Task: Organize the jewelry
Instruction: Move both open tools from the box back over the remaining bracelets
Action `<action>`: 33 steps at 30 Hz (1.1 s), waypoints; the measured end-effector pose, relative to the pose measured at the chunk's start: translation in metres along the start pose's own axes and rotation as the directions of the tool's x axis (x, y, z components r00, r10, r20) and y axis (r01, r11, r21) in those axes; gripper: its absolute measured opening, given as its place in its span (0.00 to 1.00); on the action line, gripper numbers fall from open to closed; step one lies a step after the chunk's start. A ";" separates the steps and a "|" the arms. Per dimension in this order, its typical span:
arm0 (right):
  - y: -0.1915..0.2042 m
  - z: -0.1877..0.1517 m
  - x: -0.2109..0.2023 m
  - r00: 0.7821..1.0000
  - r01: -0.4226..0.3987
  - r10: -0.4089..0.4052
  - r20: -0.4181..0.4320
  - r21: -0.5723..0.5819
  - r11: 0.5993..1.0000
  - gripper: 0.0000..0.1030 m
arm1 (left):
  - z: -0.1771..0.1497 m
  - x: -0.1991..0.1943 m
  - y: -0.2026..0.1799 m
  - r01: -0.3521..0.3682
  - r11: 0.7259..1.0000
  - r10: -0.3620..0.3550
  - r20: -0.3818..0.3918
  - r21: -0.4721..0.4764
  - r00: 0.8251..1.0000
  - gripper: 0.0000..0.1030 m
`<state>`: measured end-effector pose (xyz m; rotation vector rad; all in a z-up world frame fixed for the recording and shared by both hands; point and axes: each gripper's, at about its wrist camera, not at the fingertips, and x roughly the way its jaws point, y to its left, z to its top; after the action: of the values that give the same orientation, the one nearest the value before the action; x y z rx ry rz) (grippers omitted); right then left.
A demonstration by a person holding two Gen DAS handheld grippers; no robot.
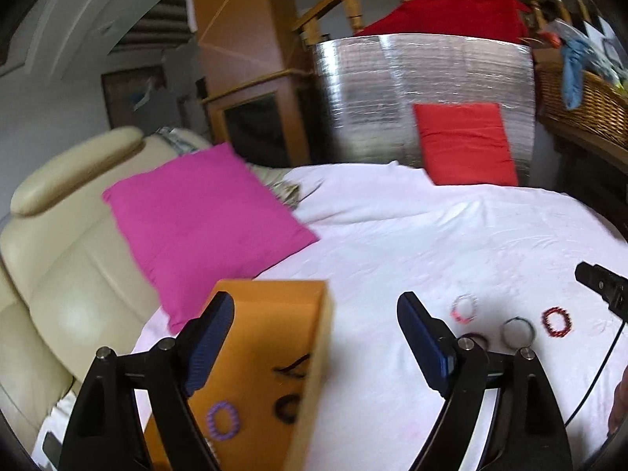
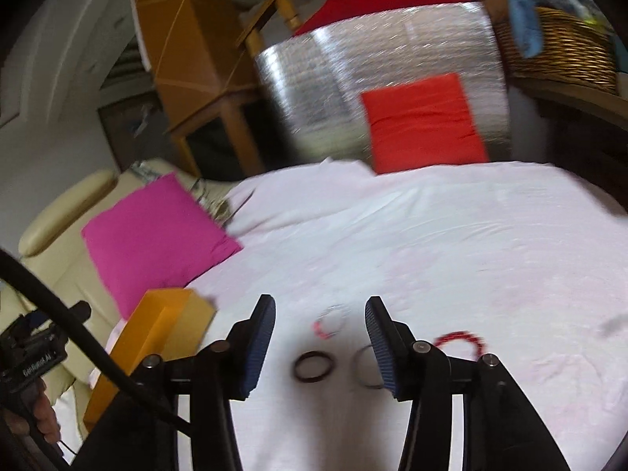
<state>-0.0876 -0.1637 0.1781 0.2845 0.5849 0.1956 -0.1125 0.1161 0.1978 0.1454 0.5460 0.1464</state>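
Cream sofa (image 1: 59, 274): far left, with the pink cushion (image 1: 204, 227) leaning on it.
Orange box (image 1: 271, 357): on the white sheet (image 1: 431, 235), left side; a purple beaded bracelet (image 1: 222, 420) and 1 dark ring (image 1: 288, 408) lie inside.
Left gripper (image 1: 316, 314): jaws spread wide above the box, nothing between the pads.
Loose jewelry: pink-and-clear bracelet (image 2: 329, 322), dark bangle (image 2: 312, 367), grey bangle (image 1: 518, 331), red beaded bracelet (image 1: 556, 321), all on the sheet, right of the box.
Right gripper (image 2: 320, 314): jaws partly apart, empty, over the bangles.
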 end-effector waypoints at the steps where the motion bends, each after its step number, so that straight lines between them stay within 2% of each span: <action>1: -0.009 -0.002 -0.004 1.000 0.013 -0.013 0.019 0.007 1.000 0.50 | 0.004 0.001 -0.011 0.010 1.000 -0.010 0.004 0.013 1.000 0.83; 3: -0.026 -0.004 -0.008 0.999 0.021 -0.022 0.037 0.028 0.999 0.50 | 0.009 0.004 -0.030 0.026 0.999 -0.026 0.010 0.033 1.000 0.83; 9: -0.080 -0.011 -0.007 0.997 0.074 -0.073 -0.028 0.071 0.995 0.50 | 0.015 0.021 -0.082 0.073 0.994 -0.075 0.013 0.081 0.997 0.83; 17: -0.136 -0.014 -0.016 0.987 0.151 -0.141 -0.076 0.154 0.976 0.50 | -0.002 0.055 -0.131 0.147 0.980 -0.140 -0.061 0.134 0.988 0.83; 19: -0.146 -0.014 -0.014 0.983 0.169 -0.154 -0.097 0.179 0.969 0.50 | -0.010 0.065 -0.135 0.158 0.977 -0.147 -0.090 0.140 0.985 0.83; 23: -0.159 -0.018 -0.009 0.977 0.191 -0.165 -0.134 0.213 0.958 0.50 | -0.033 0.099 -0.130 0.181 0.975 -0.154 -0.197 0.130 0.968 0.83; 27: -0.162 -0.022 0.000 0.969 0.214 -0.178 -0.174 0.221 0.951 0.50 | -0.046 0.134 -0.118 0.130 0.987 -0.092 -0.329 0.097 0.940 0.83; 30: -0.160 -0.024 0.008 0.964 0.223 -0.179 -0.197 0.231 0.947 0.50 | -0.044 0.141 -0.101 0.146 0.989 -0.127 -0.346 0.030 0.929 0.83; 33: -0.160 -0.027 0.015 0.962 0.212 -0.154 -0.226 0.260 0.942 0.50 | -0.047 0.148 -0.092 0.128 0.992 -0.112 -0.374 0.017 0.921 0.83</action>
<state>-0.0745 -0.3047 0.0983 0.4876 0.8399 -0.0431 -0.0026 0.0564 0.0670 0.1237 0.9367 0.0420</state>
